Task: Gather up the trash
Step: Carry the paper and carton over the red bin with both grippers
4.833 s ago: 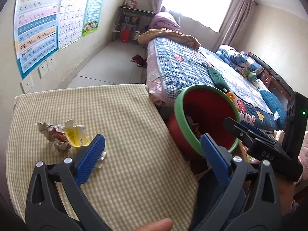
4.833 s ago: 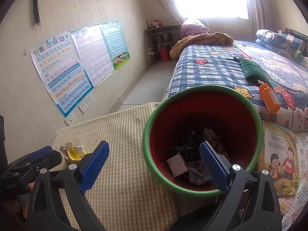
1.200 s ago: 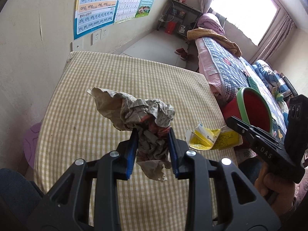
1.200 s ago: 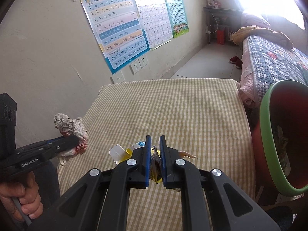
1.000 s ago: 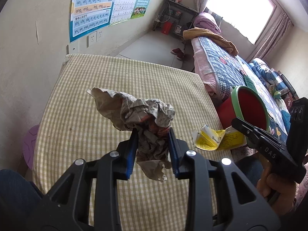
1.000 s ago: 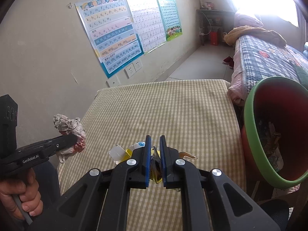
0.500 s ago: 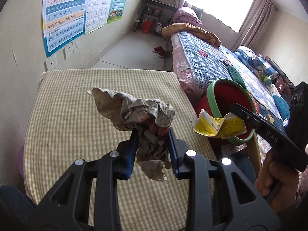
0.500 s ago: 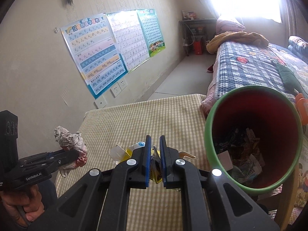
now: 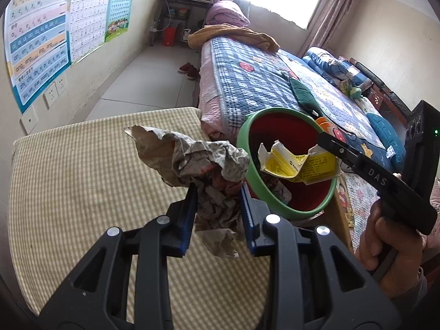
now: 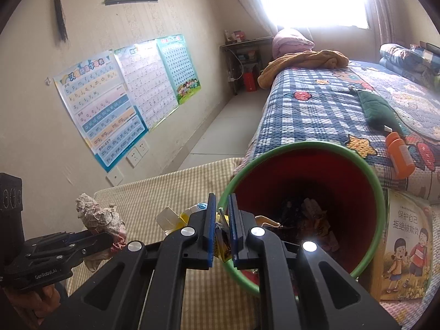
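Observation:
My left gripper (image 9: 217, 214) is shut on a crumpled grey paper wad (image 9: 203, 170), held above the checked table (image 9: 82, 181) just left of the bin. The wad (image 10: 96, 217) also shows at the left of the right wrist view. My right gripper (image 10: 221, 228) is shut on a torn yellow carton (image 10: 176, 218); in the left wrist view that carton (image 9: 297, 165) hangs over the mouth of the red bin with a green rim (image 9: 247, 176). In the right wrist view the bin (image 10: 365, 211) lies just ahead, with several scraps at its bottom.
A bed (image 9: 261, 82) with a blue checked quilt stands behind the bin, an orange bottle (image 10: 398, 156) on it. A picture book (image 10: 407, 250) lies right of the bin. Posters (image 10: 110, 104) hang on the left wall. A person's hand (image 9: 390, 253) holds the right gripper.
Both grippers, each still holding its piece, have moved right from over the table toward the bin. The carton now hangs over the bin's mouth.

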{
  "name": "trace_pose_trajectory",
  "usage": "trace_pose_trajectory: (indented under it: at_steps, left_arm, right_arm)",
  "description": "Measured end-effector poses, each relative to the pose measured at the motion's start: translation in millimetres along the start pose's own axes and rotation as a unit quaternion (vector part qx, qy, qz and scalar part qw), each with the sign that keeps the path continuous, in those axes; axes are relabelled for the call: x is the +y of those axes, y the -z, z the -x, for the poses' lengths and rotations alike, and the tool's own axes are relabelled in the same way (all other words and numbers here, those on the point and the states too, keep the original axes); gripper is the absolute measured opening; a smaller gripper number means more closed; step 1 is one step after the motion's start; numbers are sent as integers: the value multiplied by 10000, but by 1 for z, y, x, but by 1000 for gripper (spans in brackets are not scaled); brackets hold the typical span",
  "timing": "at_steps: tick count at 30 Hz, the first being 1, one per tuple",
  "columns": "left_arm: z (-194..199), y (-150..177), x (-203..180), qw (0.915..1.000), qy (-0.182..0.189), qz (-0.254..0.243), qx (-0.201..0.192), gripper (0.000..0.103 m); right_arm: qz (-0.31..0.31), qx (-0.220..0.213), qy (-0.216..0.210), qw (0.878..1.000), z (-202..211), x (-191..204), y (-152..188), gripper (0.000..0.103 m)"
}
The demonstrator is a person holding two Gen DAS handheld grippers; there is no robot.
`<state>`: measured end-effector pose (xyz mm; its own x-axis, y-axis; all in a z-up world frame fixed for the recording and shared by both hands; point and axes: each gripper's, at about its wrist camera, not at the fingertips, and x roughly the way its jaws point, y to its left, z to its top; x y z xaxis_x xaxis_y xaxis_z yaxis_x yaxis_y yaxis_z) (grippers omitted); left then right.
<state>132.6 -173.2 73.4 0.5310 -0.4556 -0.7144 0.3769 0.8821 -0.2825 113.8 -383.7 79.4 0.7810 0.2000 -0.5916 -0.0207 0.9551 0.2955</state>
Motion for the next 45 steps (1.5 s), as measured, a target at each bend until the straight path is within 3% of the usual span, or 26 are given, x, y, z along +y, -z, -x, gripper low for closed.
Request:
trace_pose_trajectory:
  at_steps: [15, 28, 45]
  left_arm:
    - [-76, -23, -70, 9960, 497, -583, 461, 30]
    - [-132, -24, -90, 9924, 581, -673, 850, 30]
    - [-160, -18, -107, 9892, 618, -807, 1058, 30]
  right_arm:
    - [-567, -238, 408, 9973, -6, -86, -18, 9]
    - [-692, -51, 508, 9963, -36, -113, -11, 9]
    - [-704, 89, 563, 9959, -48, -127, -8, 9]
